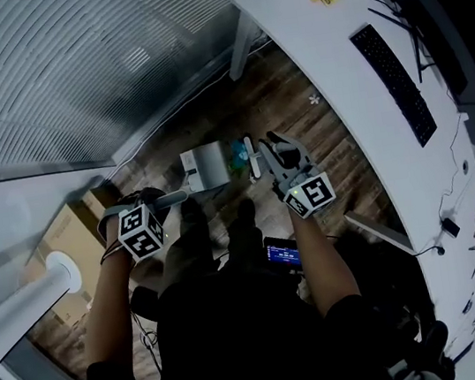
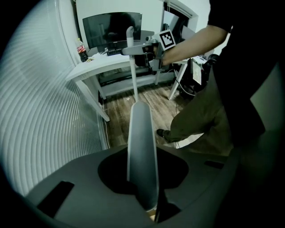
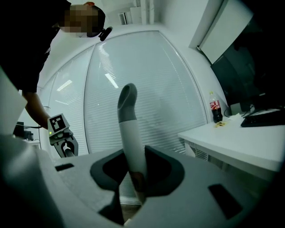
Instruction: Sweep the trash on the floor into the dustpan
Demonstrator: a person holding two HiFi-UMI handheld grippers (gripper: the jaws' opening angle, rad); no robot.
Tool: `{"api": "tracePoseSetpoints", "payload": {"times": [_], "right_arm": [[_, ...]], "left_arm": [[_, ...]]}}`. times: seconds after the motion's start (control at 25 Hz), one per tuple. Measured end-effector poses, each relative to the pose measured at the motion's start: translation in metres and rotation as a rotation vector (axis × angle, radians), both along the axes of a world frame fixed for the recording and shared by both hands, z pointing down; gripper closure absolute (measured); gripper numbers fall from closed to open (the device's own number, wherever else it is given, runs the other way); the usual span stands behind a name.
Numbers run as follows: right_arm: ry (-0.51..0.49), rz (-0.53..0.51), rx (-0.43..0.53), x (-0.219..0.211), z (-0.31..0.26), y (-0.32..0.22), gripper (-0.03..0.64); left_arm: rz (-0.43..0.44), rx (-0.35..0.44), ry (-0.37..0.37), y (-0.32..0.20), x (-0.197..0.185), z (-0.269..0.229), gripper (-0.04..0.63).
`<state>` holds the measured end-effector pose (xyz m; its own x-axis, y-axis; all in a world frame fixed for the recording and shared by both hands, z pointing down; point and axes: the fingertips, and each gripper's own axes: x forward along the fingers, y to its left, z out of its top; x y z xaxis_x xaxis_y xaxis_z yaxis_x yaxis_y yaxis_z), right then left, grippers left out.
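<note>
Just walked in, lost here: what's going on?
A person stands on a wooden floor. The left hand-held gripper is shut on a long pale grey dustpan handle, the right hand-held gripper on a white broom handle with a grey curved tip. The grey dustpan is down on the floor ahead.

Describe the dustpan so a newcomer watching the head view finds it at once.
Start from the curved white desk and move left onto the wooden floor. The dustpan is the pale grey scoop there, just left of the teal scrap and the white broom pole. Unlike them, it is broad and box-shaped.
</note>
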<state>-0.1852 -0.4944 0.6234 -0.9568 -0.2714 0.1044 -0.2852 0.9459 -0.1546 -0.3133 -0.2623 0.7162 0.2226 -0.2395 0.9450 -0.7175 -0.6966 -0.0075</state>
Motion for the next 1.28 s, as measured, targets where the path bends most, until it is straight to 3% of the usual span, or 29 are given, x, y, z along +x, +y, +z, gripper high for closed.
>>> {"api": "tracePoseSetpoints", "payload": {"times": [0.36, 0.56, 1.04, 1.28], "right_arm": [[-0.107, 0.007, -0.061, -0.044, -0.015, 0.001, 0.525], [-0.143, -0.052, -0.051, -0.055, -0.028, 0.017, 0.531], [-0.157, -0.02, 0.058, 0.013, -0.081, -0.004, 0.551], [-0.095, -0.067, 0.169, 0.033, -0.101, 0.001, 0.553]], "left_arm": [[-0.005, 0.001, 0.01, 0.007, 0.002, 0.001, 0.535], [-0.008, 0.001, 0.014, 0.011, 0.002, 0.001, 0.535], [-0.018, -0.015, -0.02, 0.023, -0.006, 0.002, 0.535], [-0.049, -0.042, -0.028, 0.033, 0.0, -0.001, 0.535]]}}
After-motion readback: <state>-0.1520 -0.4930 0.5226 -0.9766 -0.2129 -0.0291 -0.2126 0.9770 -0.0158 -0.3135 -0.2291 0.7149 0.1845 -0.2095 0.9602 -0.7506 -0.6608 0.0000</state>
